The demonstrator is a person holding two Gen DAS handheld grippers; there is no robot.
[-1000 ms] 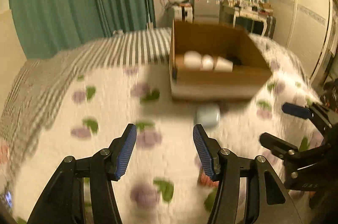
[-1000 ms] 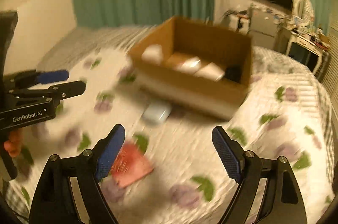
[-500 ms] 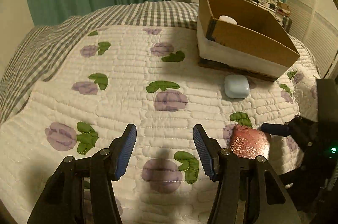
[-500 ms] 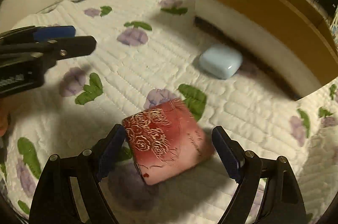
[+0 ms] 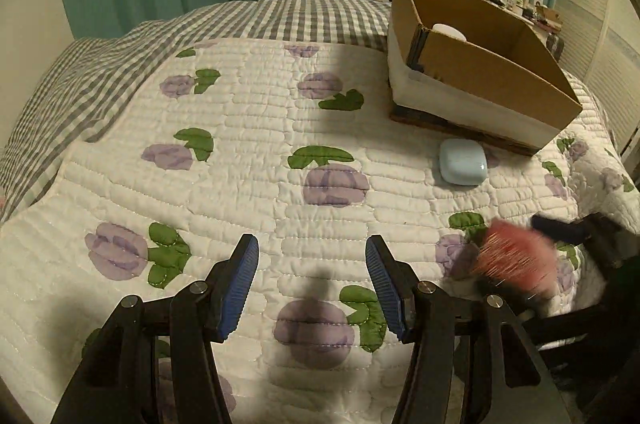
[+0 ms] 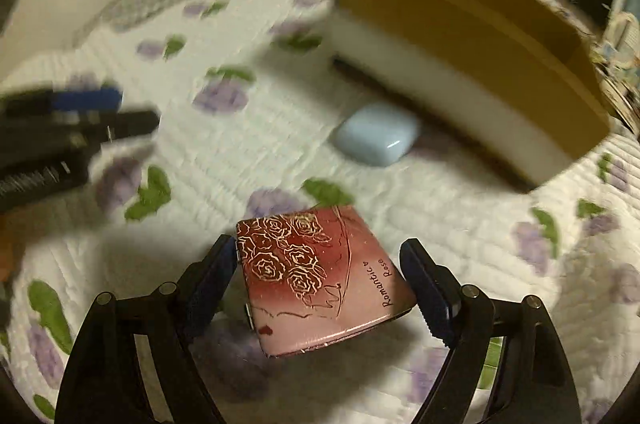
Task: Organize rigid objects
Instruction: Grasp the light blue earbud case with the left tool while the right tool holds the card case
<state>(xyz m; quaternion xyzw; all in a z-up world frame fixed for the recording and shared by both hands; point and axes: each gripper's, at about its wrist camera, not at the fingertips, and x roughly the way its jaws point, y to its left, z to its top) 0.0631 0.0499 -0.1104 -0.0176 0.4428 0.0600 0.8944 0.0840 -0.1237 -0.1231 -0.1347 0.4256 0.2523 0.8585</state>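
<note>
Red rose-printed tin between right gripper fingers, pinched or not: unclear. Left gripper fingers spread over quilt; blue case beyond.

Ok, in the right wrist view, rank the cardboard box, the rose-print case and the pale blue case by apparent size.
1. cardboard box, largest by far.
2. rose-print case, though it sits closest to the camera, between the right gripper fingers, which inflates it.
3. pale blue case, smallest.

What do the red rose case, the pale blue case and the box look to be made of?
Red rose case: probably lacquered metal or hard plastic; glossy, gilt line drawing. Pale blue case: smooth plastic with a sharp highlight. Box: brown corrugated cardboard, matte, its lower outside white.
</note>
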